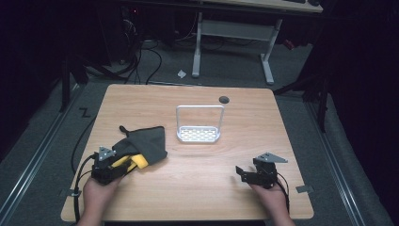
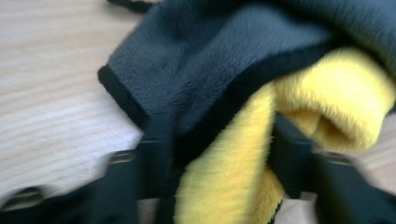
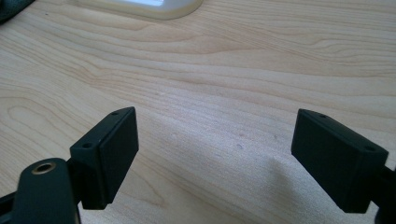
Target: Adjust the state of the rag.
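A: What sits on the counter (image 1: 197,188)?
B: A white rack (image 1: 198,125) mid-counter, clear of everything. A grey-and-yellow cloth (image 1: 143,143) lies crumpled at the near left.
A: And the grippers?
B: The left gripper (image 2: 219,149) has its jaws around the cloth's folded edge, pads against it. The right gripper (image 3: 229,154) rests near right, jaws apart, nothing between.

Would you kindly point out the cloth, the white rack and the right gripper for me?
cloth (image 1: 149,140), high view, on its grey upper side.
white rack (image 1: 198,134), high view, on its perforated base.
right gripper (image 3: 215,154), right gripper view, midway between its open jaws.
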`<state>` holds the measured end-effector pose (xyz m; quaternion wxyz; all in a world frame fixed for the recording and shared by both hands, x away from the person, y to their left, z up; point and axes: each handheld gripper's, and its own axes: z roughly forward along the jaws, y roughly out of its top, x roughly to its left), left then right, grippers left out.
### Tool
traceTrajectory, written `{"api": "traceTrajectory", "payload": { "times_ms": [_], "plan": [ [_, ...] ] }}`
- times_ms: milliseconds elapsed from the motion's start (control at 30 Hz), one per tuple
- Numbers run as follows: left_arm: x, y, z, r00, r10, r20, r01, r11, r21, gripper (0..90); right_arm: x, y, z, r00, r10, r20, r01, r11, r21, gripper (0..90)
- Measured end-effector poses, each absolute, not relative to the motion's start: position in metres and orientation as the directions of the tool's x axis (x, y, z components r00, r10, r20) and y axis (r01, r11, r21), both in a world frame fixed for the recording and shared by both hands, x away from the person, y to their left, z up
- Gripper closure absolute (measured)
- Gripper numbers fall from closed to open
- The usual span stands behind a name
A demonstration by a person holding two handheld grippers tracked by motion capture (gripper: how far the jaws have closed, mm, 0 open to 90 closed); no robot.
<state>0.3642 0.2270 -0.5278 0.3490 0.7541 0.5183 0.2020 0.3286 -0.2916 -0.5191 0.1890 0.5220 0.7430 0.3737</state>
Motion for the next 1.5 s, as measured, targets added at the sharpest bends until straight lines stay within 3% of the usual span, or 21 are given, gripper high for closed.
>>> {"api": "traceTrajectory", "payload": {
  "times_ms": [100,233,667,1000,1500],
  "plan": [
    [0.363,0.225,-0.527,0.404,0.913,-0.053,0.627,-0.235,0.743,72.7,0.329,-0.292,-0.52,-0.387,0.915,0.115,0.636,0.175,0.751,15.8],
    [0.359,0.218,-0.523,0.447,0.893,-0.044,0.589,-0.257,0.766,79.5,0.329,-0.291,-0.52,-0.392,0.912,0.12,0.638,0.175,0.75,18.1],
    [0.313,0.176,-0.465,0.597,0.799,-0.076,0.29,-0.126,0.949,80.6,0.328,-0.29,-0.518,-0.403,0.906,0.127,0.629,0.174,0.758,23.0],
    [0.304,0.156,-0.448,0.653,0.746,-0.128,0.238,-0.043,0.97,80.6,0.321,-0.265,-0.509,-0.486,0.865,0.129,0.586,0.213,0.782,19.2],
    [0.3,0.13,-0.439,0.695,0.711,-0.108,0.203,-0.05,0.978,80.7,0.306,-0.155,-0.502,-0.738,0.66,0.141,0.456,0.333,0.825,13.5]
  ]
}}
